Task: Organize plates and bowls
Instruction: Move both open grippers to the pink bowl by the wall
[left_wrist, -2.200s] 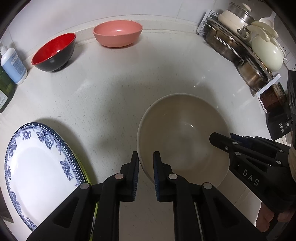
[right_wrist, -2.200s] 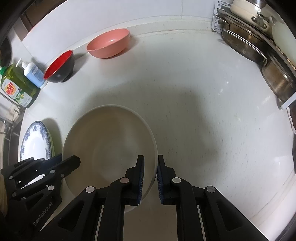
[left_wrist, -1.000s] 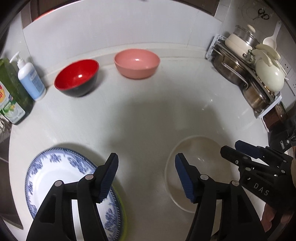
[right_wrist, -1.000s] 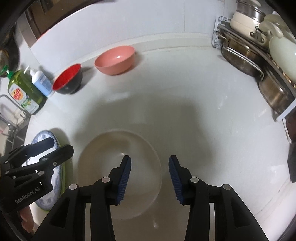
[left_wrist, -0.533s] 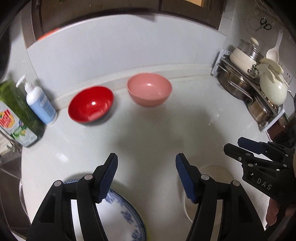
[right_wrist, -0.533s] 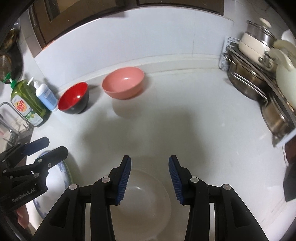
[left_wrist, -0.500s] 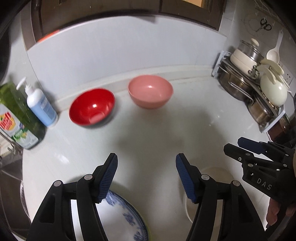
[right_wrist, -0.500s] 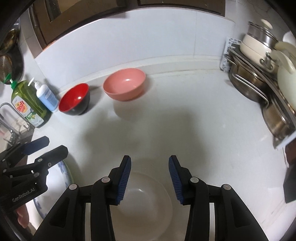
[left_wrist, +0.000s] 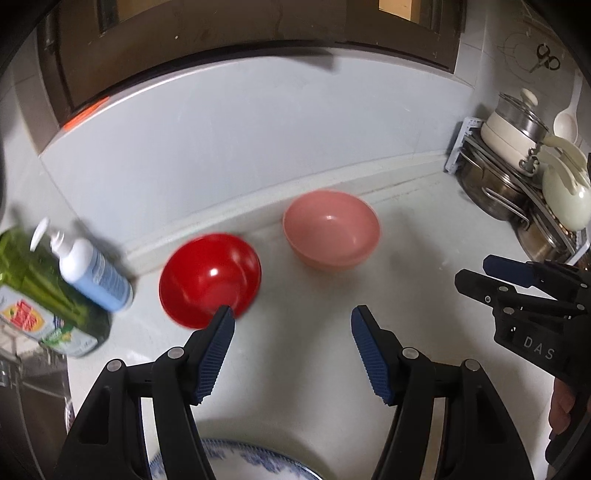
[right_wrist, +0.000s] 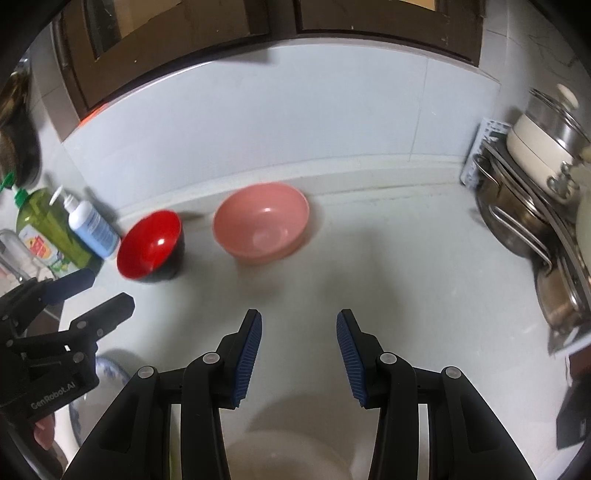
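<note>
On the white counter (right_wrist: 406, 266) below dark cabinets (right_wrist: 280, 18), red bowl (right_wrist: 149, 245) beside pink bowl (right_wrist: 262, 223); both grippers apart, empty.

A white table (right_wrist: 424, 280) runs back to a pale grey wall (right_wrist: 258, 122), with dark brown cabinet doors (right_wrist: 192, 22) above. At the right, a white rack (left_wrist: 517, 192) holds steel pots.

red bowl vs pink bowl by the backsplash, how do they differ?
The red bowl is glossy red inside with a black outside; the pink bowl is matte pink all over. The red bowl looks smaller and sits nearer the soap bottles; the pink bowl sits nearer the pot rack. Both stand upright, empty and apart.
</note>
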